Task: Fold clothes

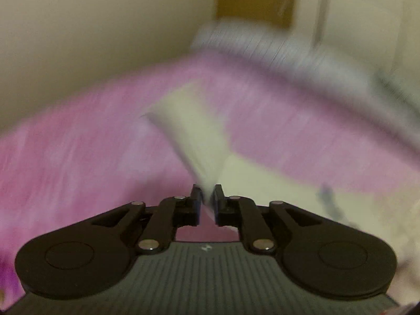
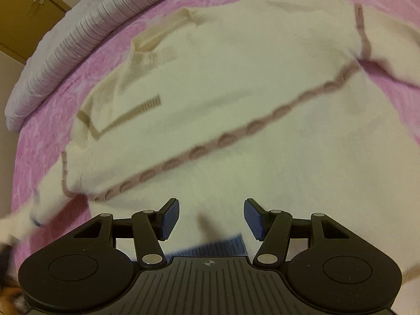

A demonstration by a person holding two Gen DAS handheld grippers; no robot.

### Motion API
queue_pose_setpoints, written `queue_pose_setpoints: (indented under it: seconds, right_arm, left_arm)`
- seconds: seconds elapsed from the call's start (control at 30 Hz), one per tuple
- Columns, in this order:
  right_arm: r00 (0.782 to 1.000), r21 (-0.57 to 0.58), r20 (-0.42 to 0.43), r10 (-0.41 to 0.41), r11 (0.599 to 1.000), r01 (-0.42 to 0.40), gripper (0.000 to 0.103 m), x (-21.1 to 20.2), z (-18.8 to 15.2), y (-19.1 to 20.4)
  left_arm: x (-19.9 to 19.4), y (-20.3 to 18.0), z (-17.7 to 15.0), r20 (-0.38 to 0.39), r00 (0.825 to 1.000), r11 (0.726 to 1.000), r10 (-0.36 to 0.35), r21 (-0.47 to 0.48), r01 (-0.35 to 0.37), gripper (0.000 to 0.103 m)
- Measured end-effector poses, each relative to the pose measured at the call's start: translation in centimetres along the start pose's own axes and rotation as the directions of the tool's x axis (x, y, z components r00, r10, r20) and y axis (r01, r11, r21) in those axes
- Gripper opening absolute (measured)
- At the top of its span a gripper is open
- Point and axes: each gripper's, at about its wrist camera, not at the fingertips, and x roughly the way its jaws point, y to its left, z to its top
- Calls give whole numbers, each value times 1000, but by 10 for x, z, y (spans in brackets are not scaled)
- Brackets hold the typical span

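Note:
A cream knit sweater with a pink cable stripe across the chest lies spread on a pink bedspread. My right gripper hovers open above its lower body, with a blue ribbed hem just below the fingers. In the blurred left wrist view, my left gripper is shut on a cream sleeve of the sweater, which stretches away from the jaws over the pink bedspread. The sleeve's far end looks lifted and folded.
A grey striped pillow or blanket runs along the far edge of the bed, seen also as a grey striped blanket. Beyond stand a cream wall and a brown wooden cabinet. A dark patterned item sits at the lower left.

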Motion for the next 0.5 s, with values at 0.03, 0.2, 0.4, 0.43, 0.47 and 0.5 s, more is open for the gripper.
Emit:
queue_pose_setpoints:
  seconds: [0.03,0.2,0.4,0.43,0.47,0.5]
  right_arm:
    - [1000,-3,-6,0,1000,0,59,-1,-3,-2]
    - [1000,-90,-4,-11,996,11,59,-18,-15,-25]
    - [999,-33,37,-4,999,6,59,-50,-16,-90]
    - [998,-31,57,-12,999,14,59,-58,-14,-105]
    - [997,-29,76,-20,999,22,59,-65,-13,-119]
    - [995,-46,94,-45,998,49,59,-73,-12,-133]
  left_arm:
    - [12,7,-11,-68,997,999,31,-23,-33,13]
    - [-18,-9,-21,-18,989,989,145,-13,-145,15]
    - [-76,-28,-59,-122,991,992,58,-106,-71,15]
    - [-88,-40,-71,-142,990,994,22,-101,-36,15]
    - [-101,-52,-82,-160,987,995,-14,-95,-1,15]
    - [-113,-66,-94,-173,984,996,-45,-89,30,16]
